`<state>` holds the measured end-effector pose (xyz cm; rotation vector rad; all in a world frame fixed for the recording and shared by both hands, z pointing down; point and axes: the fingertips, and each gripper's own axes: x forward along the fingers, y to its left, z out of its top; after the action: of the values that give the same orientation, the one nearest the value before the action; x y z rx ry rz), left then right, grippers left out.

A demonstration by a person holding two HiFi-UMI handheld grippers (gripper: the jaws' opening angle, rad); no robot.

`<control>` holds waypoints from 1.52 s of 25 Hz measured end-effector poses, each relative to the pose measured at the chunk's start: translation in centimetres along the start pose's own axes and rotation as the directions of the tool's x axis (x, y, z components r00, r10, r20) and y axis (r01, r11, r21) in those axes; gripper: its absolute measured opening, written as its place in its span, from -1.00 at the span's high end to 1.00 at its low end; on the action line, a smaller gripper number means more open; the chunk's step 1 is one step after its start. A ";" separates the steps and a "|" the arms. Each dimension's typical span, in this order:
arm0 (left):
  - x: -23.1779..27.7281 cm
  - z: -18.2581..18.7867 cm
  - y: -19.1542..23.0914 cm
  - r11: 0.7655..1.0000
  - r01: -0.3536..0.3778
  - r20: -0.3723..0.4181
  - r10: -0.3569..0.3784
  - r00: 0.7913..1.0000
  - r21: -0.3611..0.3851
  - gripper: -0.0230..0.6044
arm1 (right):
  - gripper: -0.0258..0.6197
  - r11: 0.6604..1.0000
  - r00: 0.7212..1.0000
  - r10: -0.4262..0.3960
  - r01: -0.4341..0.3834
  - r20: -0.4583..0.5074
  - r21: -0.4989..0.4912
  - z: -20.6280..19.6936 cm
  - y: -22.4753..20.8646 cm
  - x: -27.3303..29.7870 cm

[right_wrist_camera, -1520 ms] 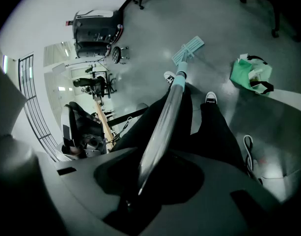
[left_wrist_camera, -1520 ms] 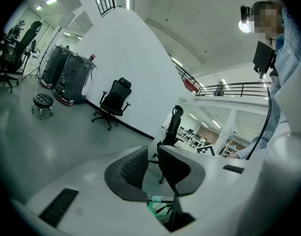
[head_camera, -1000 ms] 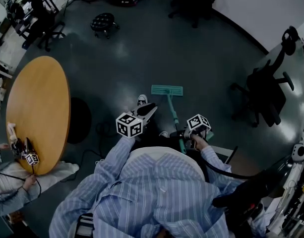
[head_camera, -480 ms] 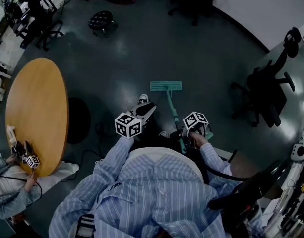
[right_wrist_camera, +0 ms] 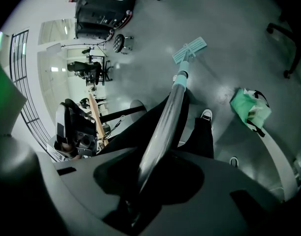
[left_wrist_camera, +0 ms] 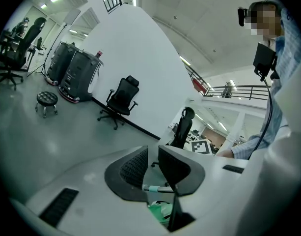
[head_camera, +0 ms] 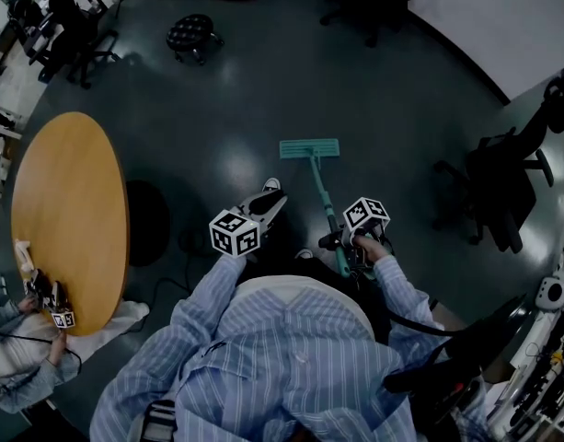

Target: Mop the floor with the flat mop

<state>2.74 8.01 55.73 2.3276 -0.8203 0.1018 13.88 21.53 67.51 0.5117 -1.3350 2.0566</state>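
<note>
The flat mop's teal head (head_camera: 309, 148) lies flat on the dark floor ahead of my feet. Its handle (head_camera: 326, 212) slopes back to my right gripper (head_camera: 346, 244), which is shut on it. In the right gripper view the handle (right_wrist_camera: 165, 127) runs out from between the jaws to the mop head (right_wrist_camera: 190, 49). My left gripper (head_camera: 274, 201) hangs left of the handle, apart from it. In the left gripper view its jaws (left_wrist_camera: 153, 166) stand a narrow gap apart with nothing between them; the handle (left_wrist_camera: 157, 187) shows beyond.
A round wooden table (head_camera: 70, 210) stands to the left, with another person's hands and a small gripper (head_camera: 56, 319) at its near edge. A black stool (head_camera: 191, 30) is far ahead, and an office chair (head_camera: 502, 182) to the right. A green bag (right_wrist_camera: 249, 109) lies by my feet.
The mop head has slid a little forward, away from my shoe, with the right gripper still on the handle. The left gripper has barely moved.
</note>
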 end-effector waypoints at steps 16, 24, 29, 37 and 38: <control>4.5 7.0 12.2 0.999 -0.022 -0.078 0.019 0.997 -0.048 0.71 | 0.50 1.000 1.000 0.006 -0.006 0.001 0.026 17.4 8.4 -3.3; 6.9 11.6 17.5 0.997 0.023 -0.125 -0.014 0.992 0.075 0.71 | 0.50 1.000 1.000 -0.008 0.008 0.002 0.027 27.6 13.2 -4.4; 8.4 14.4 21.5 1.000 0.021 -0.117 -0.020 0.993 0.006 0.71 | 0.50 0.999 1.000 0.008 -0.009 0.029 0.035 34.8 16.2 -5.2; 10.6 16.3 27.0 1.000 0.018 -0.136 -0.020 0.991 -0.019 0.71 | 0.54 0.999 0.996 0.005 -0.009 0.088 0.043 47.6 18.4 -7.2; 10.7 16.3 27.4 1.000 0.014 -0.137 -0.017 0.990 -0.025 0.71 | 0.54 0.999 0.995 0.003 -0.008 0.095 0.046 49.0 18.5 -7.5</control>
<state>-6.95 -23.69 61.33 2.2754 -0.7308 0.2408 5.99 -30.71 70.67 0.6340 -1.3467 2.0952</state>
